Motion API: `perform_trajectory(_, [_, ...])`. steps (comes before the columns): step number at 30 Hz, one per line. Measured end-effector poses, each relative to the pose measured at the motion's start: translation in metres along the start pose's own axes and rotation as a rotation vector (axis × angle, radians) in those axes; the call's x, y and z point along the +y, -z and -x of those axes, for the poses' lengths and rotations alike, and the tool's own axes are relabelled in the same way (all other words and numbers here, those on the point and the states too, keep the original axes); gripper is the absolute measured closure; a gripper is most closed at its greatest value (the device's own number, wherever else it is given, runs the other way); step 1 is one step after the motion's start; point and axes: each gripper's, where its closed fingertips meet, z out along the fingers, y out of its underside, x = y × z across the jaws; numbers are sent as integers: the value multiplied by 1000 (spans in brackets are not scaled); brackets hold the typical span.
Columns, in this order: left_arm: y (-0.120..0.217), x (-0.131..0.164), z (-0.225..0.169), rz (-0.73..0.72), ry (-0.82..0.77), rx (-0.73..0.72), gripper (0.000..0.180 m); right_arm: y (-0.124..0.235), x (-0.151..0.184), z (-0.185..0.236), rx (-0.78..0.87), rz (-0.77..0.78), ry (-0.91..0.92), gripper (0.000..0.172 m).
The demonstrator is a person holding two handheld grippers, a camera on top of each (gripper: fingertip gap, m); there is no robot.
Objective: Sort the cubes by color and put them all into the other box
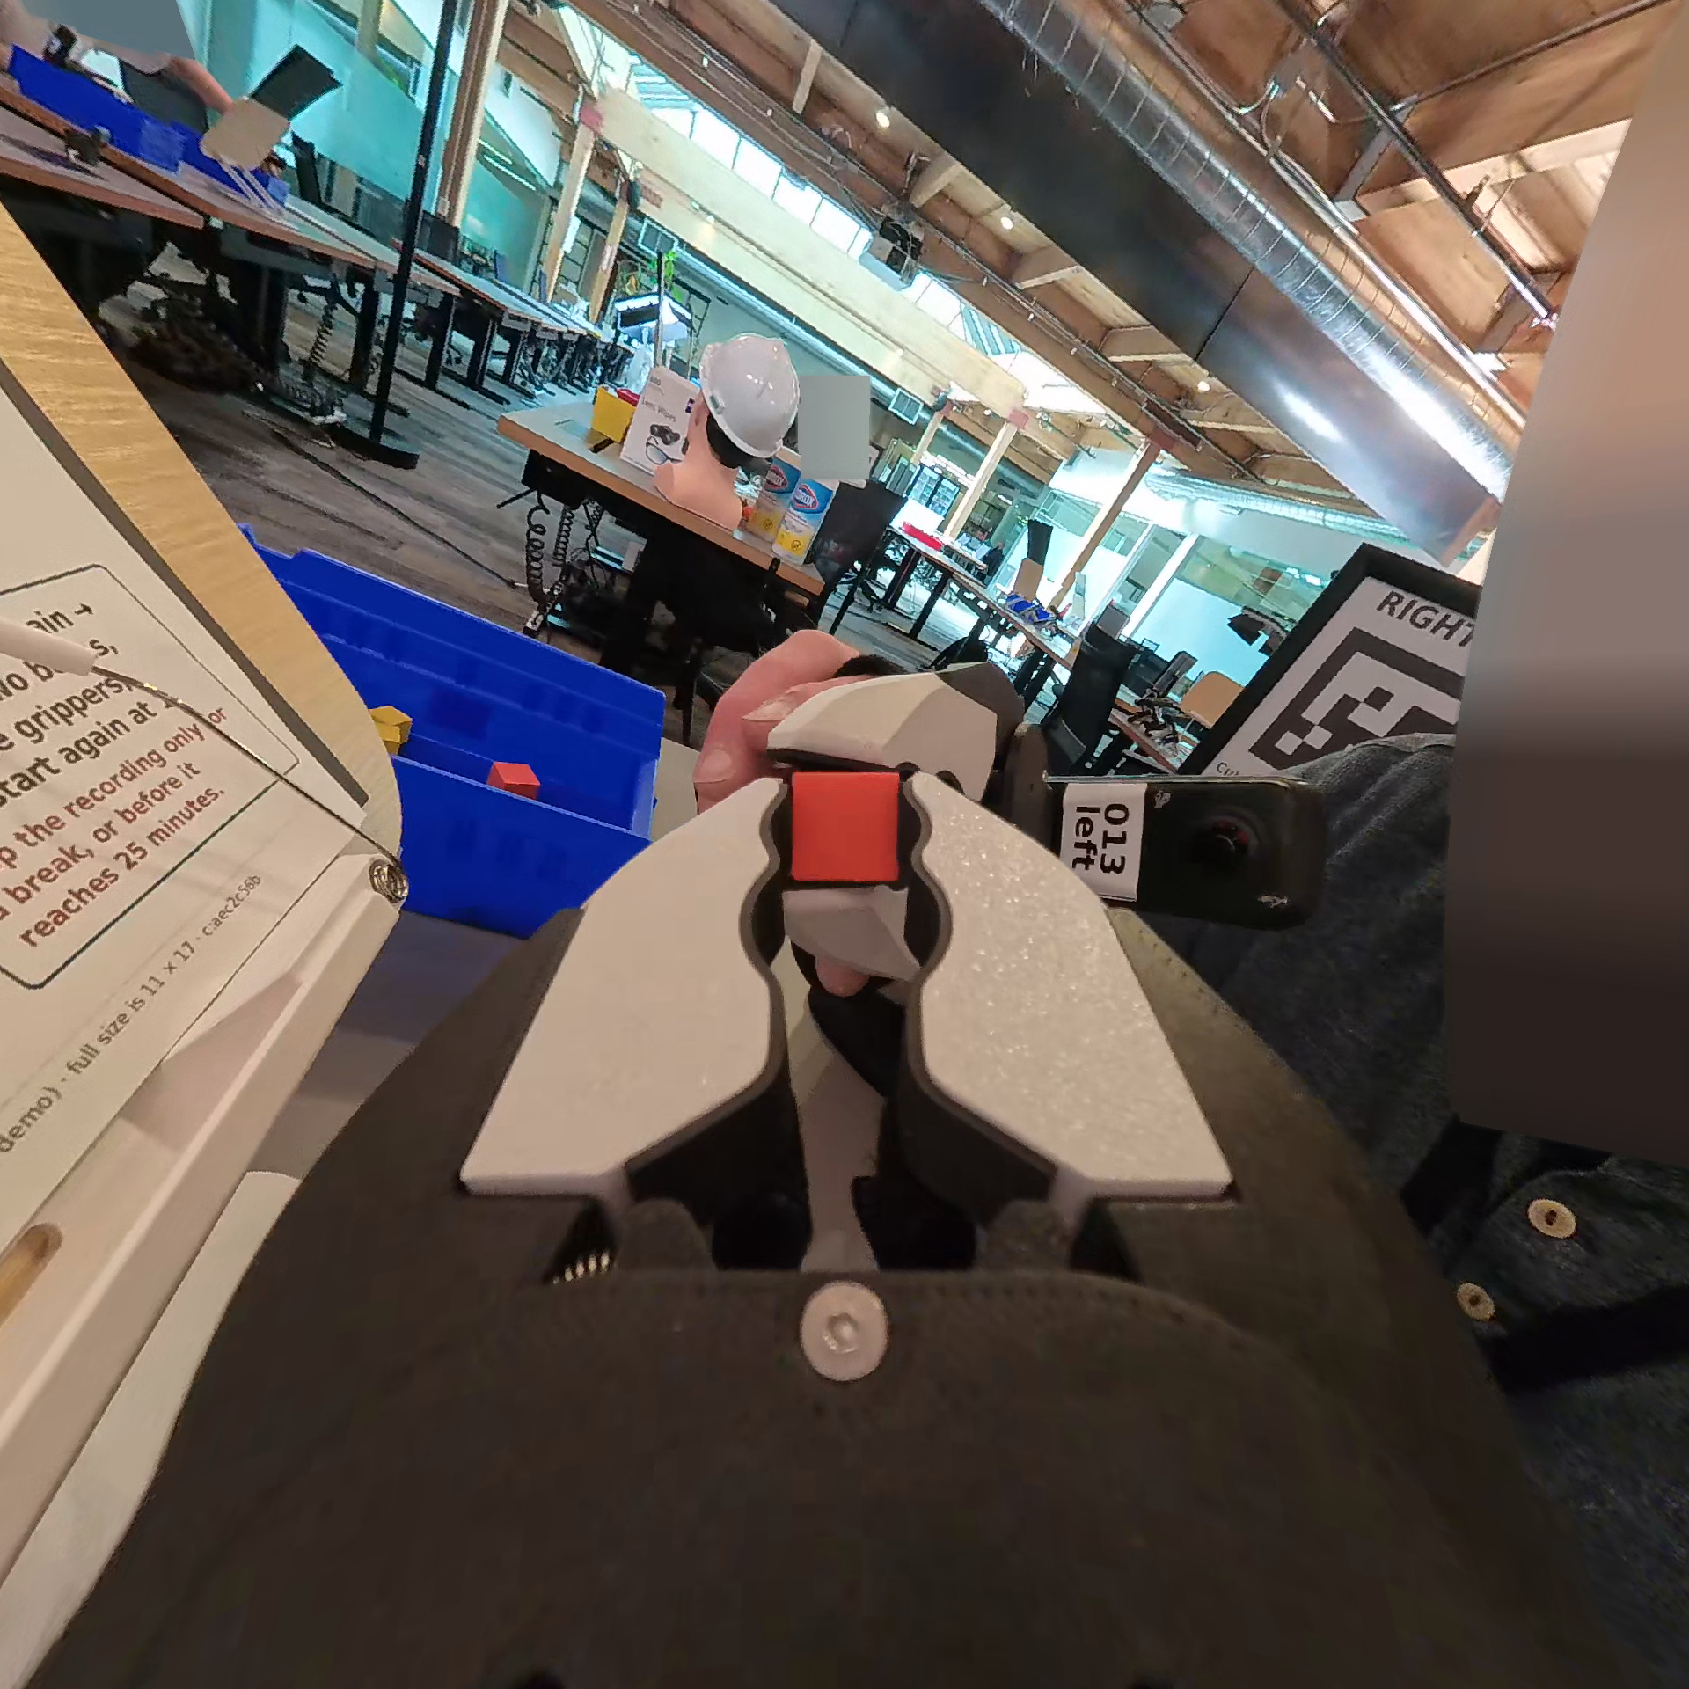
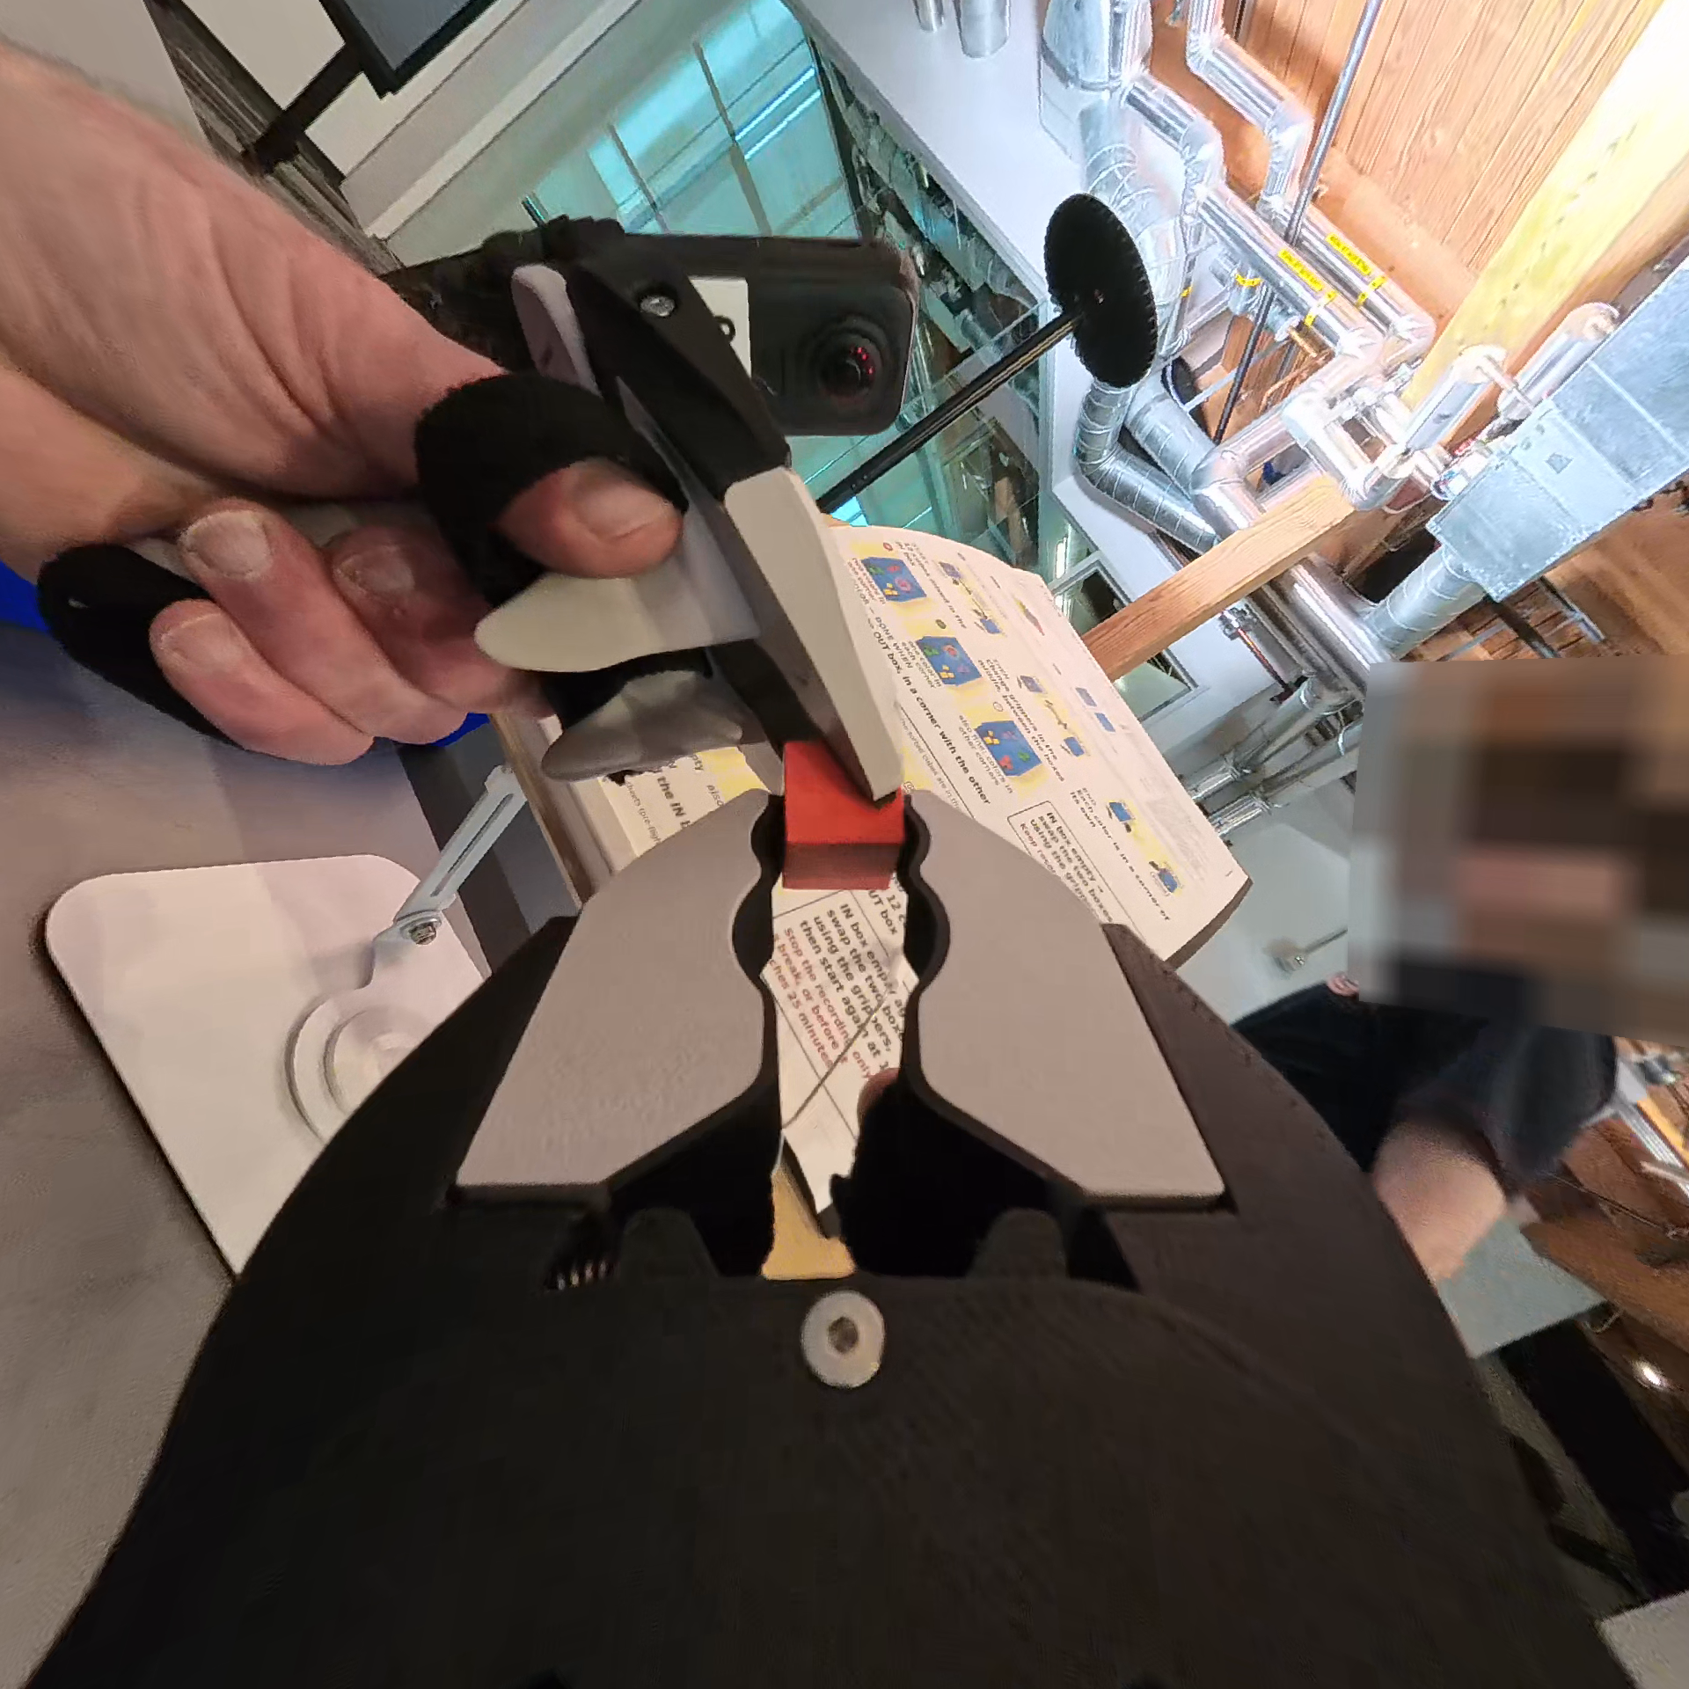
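Between both tools' tips, red cube (image 1: pixel 843 827), pinched crosswise, midair

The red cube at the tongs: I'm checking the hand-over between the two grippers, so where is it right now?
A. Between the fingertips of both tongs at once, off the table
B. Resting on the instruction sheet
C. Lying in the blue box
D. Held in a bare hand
A: the red cube sits between the left tongs, with the right tongs closed around it crosswise.

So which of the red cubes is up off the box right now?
The red cube pinched between both hand-held grippers' fingertips, in the air. The other red cube lies loose in the blue box at left, near a yellow cube.
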Motion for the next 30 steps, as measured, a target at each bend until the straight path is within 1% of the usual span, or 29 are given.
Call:
perform_trajectory(3, [2, -3, 0, -15, 5, -11, 159, 1, 0, -2, -4, -1, 6, 149])
perform_trajectory(5, [10, -13, -1, -64, -17, -29, 170, 4, 5, -16, 22, 19, 29, 149])
perform_trajectory(7, [19, -22, -4, -87, -63, -44, 180, 7, 25, -27, -31, 102, 25, 149])
perform_trajectory(9, [26, -28, -3, -96, -120, -102, 180, 15, 56, -56, 3, 211, 62, 149])
perform_trajectory(10, [29, -31, -3, -96, -140, -121, 180, 22, 80, -65, -39, 307, 47, 149])
perform_trajectory(11, [32, -33, -4, -95, -158, -136, 180, 34, 106, -67, -125, 425, 8, 149])
perform_trajectory(12, [34, -35, -5, -96, -174, -149, 180, 47, 128, -76, -146, 513, -7, 149])
perform_trajectory(13, [36, -37, -5, -95, -186, -159, 180, 61, 152, -91, -126, 609, 3, 148])
perform_trajectory(14, [38, -38, -5, -93, -196, -168, 180, 80, 178, -100, -136, 739, -4, 148])
perform_trajectory(15, [40, -39, -5, -93, -204, -177, 180, 101, 202, -103, -172, 856, -36, 148])
perform_trajectory(16, [42, -40, -5, -96, -211, -183, 180, 120, 222, -106, -198, 940, -66, 148])
perform_trajectory(19, [44, -40, -3, -90, -215, -187, 180, 179, 271, -90, -344, 1215, -190, 148])
perform_trajectory(22, [43, -39, 0, -93, -207, -187, 180, 222, 305, -69, -469, 1423, -255, 148])
perform_trajectory(26, [40, -36, -1, -75, -213, -183, 180, 247, 335, -50, -547, 1561, -340, 148])
perform_trajectory(30, [39, -34, -1, -70, -215, -179, 180, 261, 352, -25, -656, 1634, -380, 148])
